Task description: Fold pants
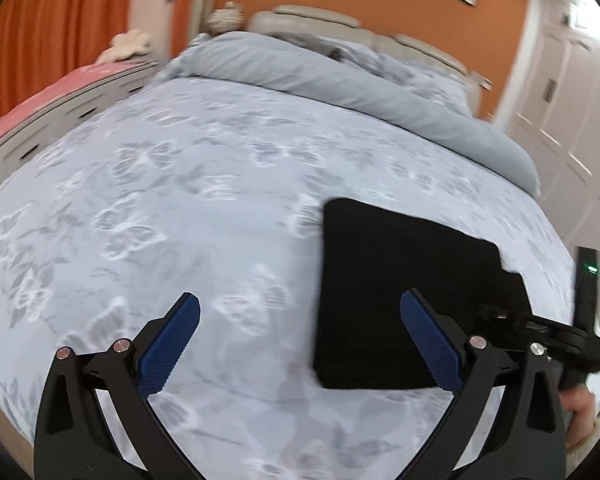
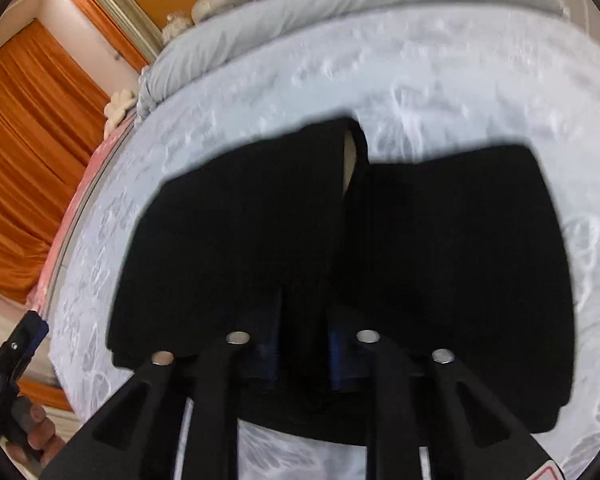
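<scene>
The black pants (image 1: 400,292) lie folded into a compact rectangle on the bed's butterfly-print cover (image 1: 180,200), right of centre in the left wrist view. My left gripper (image 1: 300,340) is open and empty, held above the cover just left of the pants. In the right wrist view my right gripper (image 2: 304,344) is shut on a raised fold of the black pants (image 2: 460,260), which fill the middle of that view. The right gripper also shows at the pants' right edge in the left wrist view (image 1: 540,332).
A rolled grey duvet (image 1: 340,76) and the headboard (image 1: 320,20) lie at the far end of the bed. White wardrobes (image 1: 572,100) stand to the right. Orange curtains (image 2: 28,140) and a pink-topped dresser (image 1: 60,88) are on the left.
</scene>
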The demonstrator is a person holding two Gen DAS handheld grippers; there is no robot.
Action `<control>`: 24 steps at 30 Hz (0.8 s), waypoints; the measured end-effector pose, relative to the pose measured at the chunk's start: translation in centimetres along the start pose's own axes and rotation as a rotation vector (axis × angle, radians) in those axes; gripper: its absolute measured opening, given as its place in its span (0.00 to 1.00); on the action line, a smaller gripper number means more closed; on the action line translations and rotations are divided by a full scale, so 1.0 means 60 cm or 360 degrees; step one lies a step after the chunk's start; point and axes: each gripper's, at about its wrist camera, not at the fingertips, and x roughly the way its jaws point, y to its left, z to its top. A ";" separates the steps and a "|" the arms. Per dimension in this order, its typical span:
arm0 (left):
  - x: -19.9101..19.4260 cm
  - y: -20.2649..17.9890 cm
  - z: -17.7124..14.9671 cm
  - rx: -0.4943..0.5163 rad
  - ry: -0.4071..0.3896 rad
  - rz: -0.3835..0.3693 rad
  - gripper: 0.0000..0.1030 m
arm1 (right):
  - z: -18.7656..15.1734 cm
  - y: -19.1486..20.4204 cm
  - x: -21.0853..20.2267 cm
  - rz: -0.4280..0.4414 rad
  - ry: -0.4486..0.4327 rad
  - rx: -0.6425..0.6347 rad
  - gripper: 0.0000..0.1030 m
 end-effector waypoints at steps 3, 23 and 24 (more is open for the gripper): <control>-0.007 0.027 0.015 -0.0109 0.0000 -0.0023 0.95 | 0.018 0.034 -0.087 0.0063 -0.0204 -0.0091 0.13; 0.183 -0.128 -0.037 -0.0031 0.0486 -0.0177 0.95 | -0.021 -0.177 -0.129 -0.0325 -0.0106 0.0065 0.84; 0.194 -0.129 -0.041 -0.0054 0.0513 -0.0199 0.95 | -0.023 -0.192 -0.114 -0.0261 -0.0038 0.0138 0.84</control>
